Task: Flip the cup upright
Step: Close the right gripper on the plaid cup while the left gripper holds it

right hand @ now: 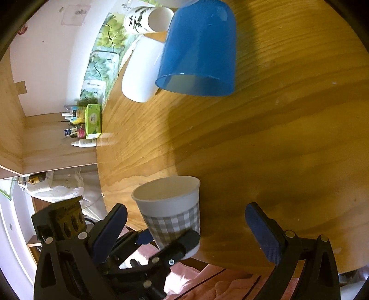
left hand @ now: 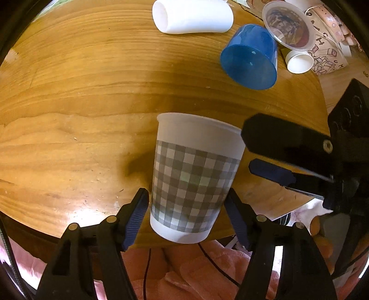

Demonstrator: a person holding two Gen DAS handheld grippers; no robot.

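Observation:
A paper cup with a grey checked band (left hand: pixel 193 177) stands upright, mouth up, near the front edge of the round wooden table (left hand: pixel 69 103). My left gripper (left hand: pixel 186 203) is open, its blue-padded fingers either side of the cup's lower half with small gaps. In the right wrist view the same cup (right hand: pixel 170 212) shows its open mouth, with the left gripper around its base. My right gripper (right hand: pixel 186 230) is open and empty, just right of the cup; it also shows in the left wrist view (left hand: pixel 260 152).
A blue plastic cup (left hand: pixel 250 57) lies on its side further back, beside a white cup (left hand: pixel 192 16) on its side. A clear lidded cup (left hand: pixel 286 27) and a small white cup (left hand: pixel 298 61) lie at the back right. Pink cloth (left hand: pixel 184 272) is below the table edge.

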